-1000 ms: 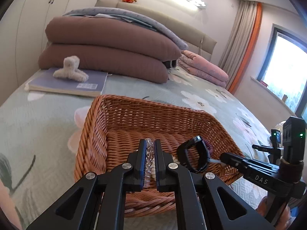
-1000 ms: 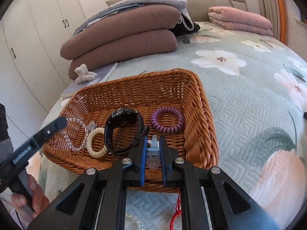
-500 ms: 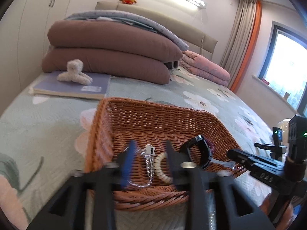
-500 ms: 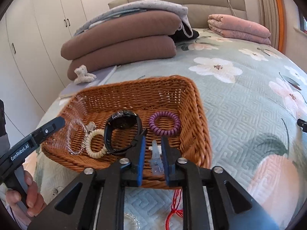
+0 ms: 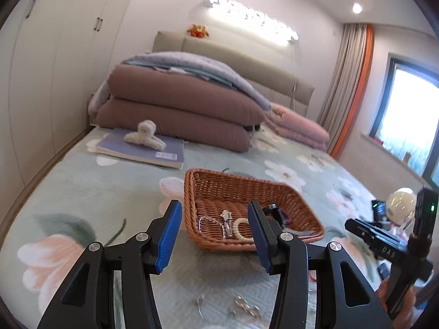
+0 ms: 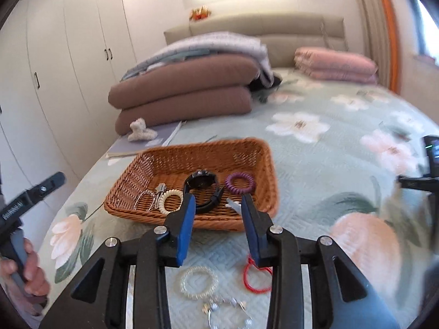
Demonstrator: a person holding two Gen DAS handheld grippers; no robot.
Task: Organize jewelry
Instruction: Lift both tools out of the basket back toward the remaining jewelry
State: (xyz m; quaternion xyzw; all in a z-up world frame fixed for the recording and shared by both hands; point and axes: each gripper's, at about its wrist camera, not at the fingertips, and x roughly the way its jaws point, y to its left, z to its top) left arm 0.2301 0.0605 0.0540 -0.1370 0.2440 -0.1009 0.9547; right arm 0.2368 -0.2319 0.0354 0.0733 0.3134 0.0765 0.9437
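Note:
A brown wicker basket (image 6: 153,164) (image 5: 208,183) sits on the bed. It holds a clear bead chain (image 6: 145,196) (image 5: 211,222), a cream coil bracelet (image 6: 171,201), a black watch (image 6: 201,182), a purple coil ring (image 6: 239,182) and a clear clip (image 6: 233,205). My left gripper (image 5: 214,233) is open and empty, in front of the basket. My right gripper (image 6: 218,215) is open and empty, just before the basket's near rim. On the bedspread below it lie a clear bead bracelet (image 6: 199,282), a red cord bracelet (image 6: 256,277) and small silver pieces (image 6: 227,307) (image 5: 244,305).
Folded brown quilts (image 5: 178,109) and pink pillows (image 5: 299,126) lie at the head of the bed. A notebook (image 5: 142,150) with a fluffy white hair claw (image 5: 144,135) lies behind the basket to the left. Wardrobes (image 6: 68,68) stand on the left.
Both grippers opened and pulled back from the basket. The left let go of the clear bead chain and the right let go of the clear clip; both now lie in the basket.

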